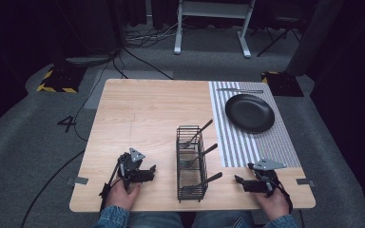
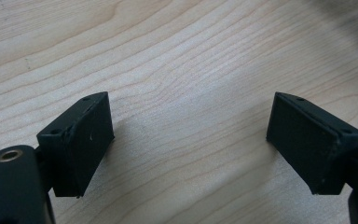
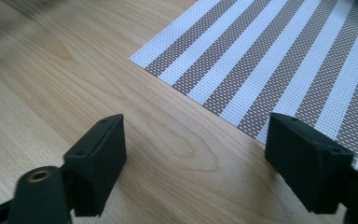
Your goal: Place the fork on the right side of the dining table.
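Tool (image 1: 148, 169) on the left and tool (image 1: 238, 181) on the right both rest low on the desk (image 1: 142, 114), jaws spread apart and empty, flanking the wire caddy (image 1: 191, 164). That caddy stands upright between them so its three utensils, probably forks, lean handles-up within reach. Beyond, the striped placemat (image 1: 266, 137) carries a black plate (image 1: 249, 112), likely awaiting them.

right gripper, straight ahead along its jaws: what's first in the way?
Probably the near corner of the brown-and-white striped woven placemat. The right gripper stands open with nothing but bare light wooden table between its jaws, and the placemat's edge lies just beyond them. It tilts down, so it could touch wood first.
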### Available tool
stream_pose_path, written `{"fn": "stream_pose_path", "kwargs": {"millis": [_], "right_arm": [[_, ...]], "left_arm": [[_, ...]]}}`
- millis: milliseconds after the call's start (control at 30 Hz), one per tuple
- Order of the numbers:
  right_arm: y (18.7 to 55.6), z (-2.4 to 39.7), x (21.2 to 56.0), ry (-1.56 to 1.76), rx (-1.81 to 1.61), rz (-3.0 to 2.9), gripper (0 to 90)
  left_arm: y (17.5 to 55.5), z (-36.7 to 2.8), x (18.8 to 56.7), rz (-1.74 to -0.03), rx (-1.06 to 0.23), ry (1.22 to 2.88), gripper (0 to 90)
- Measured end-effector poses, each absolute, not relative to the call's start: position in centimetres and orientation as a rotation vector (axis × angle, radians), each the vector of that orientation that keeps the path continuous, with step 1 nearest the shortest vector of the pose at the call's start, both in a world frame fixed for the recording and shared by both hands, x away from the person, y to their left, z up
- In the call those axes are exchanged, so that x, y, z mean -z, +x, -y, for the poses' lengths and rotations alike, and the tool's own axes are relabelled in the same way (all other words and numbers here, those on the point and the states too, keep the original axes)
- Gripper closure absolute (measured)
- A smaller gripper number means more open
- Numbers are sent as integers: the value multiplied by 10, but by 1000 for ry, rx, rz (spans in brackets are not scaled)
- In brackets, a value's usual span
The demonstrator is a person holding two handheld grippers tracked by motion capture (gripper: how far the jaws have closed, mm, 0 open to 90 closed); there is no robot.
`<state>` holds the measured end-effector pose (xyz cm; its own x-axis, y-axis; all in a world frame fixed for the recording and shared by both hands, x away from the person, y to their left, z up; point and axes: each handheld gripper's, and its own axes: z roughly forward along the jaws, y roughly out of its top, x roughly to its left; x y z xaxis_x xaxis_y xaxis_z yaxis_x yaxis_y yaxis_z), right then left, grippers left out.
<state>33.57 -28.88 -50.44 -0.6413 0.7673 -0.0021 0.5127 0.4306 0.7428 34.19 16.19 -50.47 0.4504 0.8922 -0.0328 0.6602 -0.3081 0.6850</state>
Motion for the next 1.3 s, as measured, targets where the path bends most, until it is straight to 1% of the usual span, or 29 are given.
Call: {"fn": "stream_pose_path", "kwargs": {"millis": [200,467,633,800,867,1000,1300], "right_arm": [[336,290,504,1105,-1049,-2333,287],[336,290,504,1112,-1048,-2326,296],[336,291,504,1119,-1045,-2319,324],[336,292,502,1125,-1040,-2321,373],[335,292,501,1129,-1031,-2334,422],[332,292,489,1134,-1045,-2350,446],[319,288,451,1149,-1142,-2355,469]], "left_arm": [[342,-162,505,-1292,-473,2070,147],[342,-162,505,-1292,-474,2071,147],[342,-162,505,-1292,-473,2071,147],[342,-162,505,-1292,-474,2070,147],[342,-162,505,-1292,-473,2071,147],[342,-162,505,-1292,-473,2070,147],[342,-162,505,-1292,-474,2070,146]]}}
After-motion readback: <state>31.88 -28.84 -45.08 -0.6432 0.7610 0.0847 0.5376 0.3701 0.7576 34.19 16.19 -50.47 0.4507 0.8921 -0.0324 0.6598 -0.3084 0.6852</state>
